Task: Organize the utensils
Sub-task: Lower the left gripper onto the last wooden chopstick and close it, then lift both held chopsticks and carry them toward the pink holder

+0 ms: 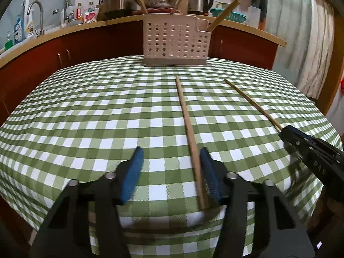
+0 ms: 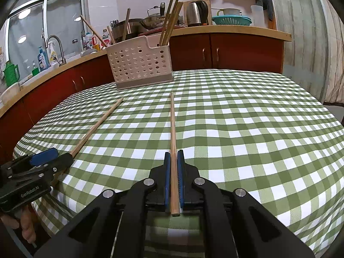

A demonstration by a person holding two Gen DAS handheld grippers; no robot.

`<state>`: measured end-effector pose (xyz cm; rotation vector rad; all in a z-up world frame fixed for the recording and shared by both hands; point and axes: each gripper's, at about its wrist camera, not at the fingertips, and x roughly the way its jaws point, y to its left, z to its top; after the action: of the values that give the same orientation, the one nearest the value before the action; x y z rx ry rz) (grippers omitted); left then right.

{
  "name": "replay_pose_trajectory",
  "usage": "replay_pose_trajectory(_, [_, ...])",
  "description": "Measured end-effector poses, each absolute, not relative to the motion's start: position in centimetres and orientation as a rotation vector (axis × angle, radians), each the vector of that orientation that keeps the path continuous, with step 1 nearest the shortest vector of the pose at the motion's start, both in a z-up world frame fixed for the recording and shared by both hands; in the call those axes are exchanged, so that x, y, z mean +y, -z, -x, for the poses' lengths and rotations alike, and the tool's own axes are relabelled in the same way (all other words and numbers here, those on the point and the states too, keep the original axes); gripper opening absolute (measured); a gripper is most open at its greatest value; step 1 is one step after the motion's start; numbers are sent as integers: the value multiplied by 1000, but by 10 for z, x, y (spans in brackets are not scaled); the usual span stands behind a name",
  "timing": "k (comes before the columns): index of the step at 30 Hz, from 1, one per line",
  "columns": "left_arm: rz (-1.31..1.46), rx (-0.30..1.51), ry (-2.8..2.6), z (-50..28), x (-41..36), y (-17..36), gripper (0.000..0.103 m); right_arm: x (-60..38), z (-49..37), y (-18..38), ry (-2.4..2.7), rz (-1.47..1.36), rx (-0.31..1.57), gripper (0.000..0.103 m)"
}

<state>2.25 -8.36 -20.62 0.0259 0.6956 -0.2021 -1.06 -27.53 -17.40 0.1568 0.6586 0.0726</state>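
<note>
Chopsticks are the matter here, two of them loose over a table [image 2: 247, 129] spread with a green-and-white checked cloth. The right gripper [image 2: 173, 157] is clamped tight on one chopstick [image 2: 172, 133], its blue pads pressing both sides near the butt end; the stick's long axis runs straight ahead along the fingers, tip aimed at the perforated utensil holder [image 2: 139, 62] at the far edge of the table. In the left wrist view that same chopstick [image 1: 251, 101] slants from the dark right gripper [image 1: 286, 132] up and to the left.

The left gripper [image 1: 171, 157] stands partly spread, jaws not pressing anything. The second chopstick [image 1: 189, 133] lies between its fingers [image 1: 133, 172], close against the right-hand blue pad, which seems to touch it, while the left-hand pad is clear of it. Its long axis also points away toward the holder, leaning slightly left at the far end. Seen from the right wrist camera, this chopstick [image 2: 96, 126] runs diagonally from the left gripper [image 2: 53, 157] toward the holder's base.

More chopsticks [image 2: 169, 23] stand upright and tilted inside the holder's compartments. A hand [image 2: 26, 225] grips the left tool's handle.
</note>
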Motion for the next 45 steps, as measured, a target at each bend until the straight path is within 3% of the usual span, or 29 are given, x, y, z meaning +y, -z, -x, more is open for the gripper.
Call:
replay_pose_trajectory(8, [-25,687,235,-22,-80,206,12,-278,13,175,-71,-171,664,18])
replay_pose_trajectory(11, [-31,686,258,-21,-83,206,7,-277,14,175,-74,-164,664,18])
replay_pose_trajectory(15, [-32,684,279,-20,-85,206,6,-275,15,174,-85,-150,670,7])
replay_pose_trajectory(27, [-31,628,263,-16,-78,195,6,-272,22,162,-81,-111,615,7])
replay_pose_trajectory(45, [-107,377,215,-1,-69,140,6,-260,35,111,-89,-32,457,7])
